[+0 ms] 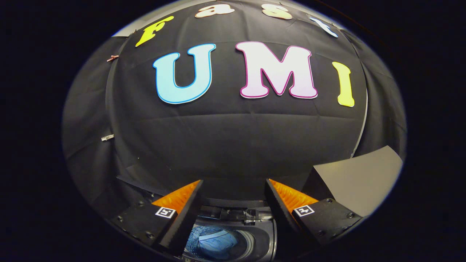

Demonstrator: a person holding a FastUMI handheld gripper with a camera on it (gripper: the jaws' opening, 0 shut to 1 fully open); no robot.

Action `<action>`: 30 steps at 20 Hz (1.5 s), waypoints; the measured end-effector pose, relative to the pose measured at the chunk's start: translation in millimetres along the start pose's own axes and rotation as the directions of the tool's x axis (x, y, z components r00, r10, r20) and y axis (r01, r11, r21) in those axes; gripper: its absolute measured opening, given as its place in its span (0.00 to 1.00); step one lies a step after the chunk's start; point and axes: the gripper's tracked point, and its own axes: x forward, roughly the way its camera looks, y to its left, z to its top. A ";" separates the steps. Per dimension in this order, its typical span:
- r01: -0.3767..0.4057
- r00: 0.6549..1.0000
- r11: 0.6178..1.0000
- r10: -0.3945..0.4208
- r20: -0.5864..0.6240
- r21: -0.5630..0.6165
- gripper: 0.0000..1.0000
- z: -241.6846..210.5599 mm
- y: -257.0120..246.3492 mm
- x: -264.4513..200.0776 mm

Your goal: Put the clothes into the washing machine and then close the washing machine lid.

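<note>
My gripper [233, 187] is open, its two fingers spread wide with nothing between them, held high above the machine. Below and between the fingers lies the top of the washing machine [264, 233], its round drum opening showing. Inside the drum rests a blue piece of clothing [216, 242]. To the right of the right finger, the machine's grey lid [358, 180] stands raised and tilted back.
The booth's black cloth wall [233, 145] rises straight ahead, beyond the fingers and the machine. A small metal clip [107, 137] is pinned on the cloth at the left.
</note>
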 end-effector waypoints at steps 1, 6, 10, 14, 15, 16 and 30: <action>-0.003 1.000 1.000 0.003 -0.003 -0.002 1.00 -5.8 0.9 -7.3; -0.013 0.998 1.000 0.013 -0.058 -0.005 1.00 -35.4 4.4 -39.4; -0.039 0.994 0.999 0.036 -0.104 -0.025 0.98 -56.4 9.1 -56.8; -0.050 0.994 0.999 0.050 -0.097 -0.003 0.98 -57.7 8.1 -74.0; -0.056 0.994 0.998 0.056 -0.091 0.002 0.98 -55.1 7.9 -80.3; -0.063 0.994 0.998 0.063 -0.084 0.007 0.98 -51.6 7.6 -85.2; -0.133 0.977 0.988 0.144 0.156 -0.079 0.99 21.7 -18.9 -201.1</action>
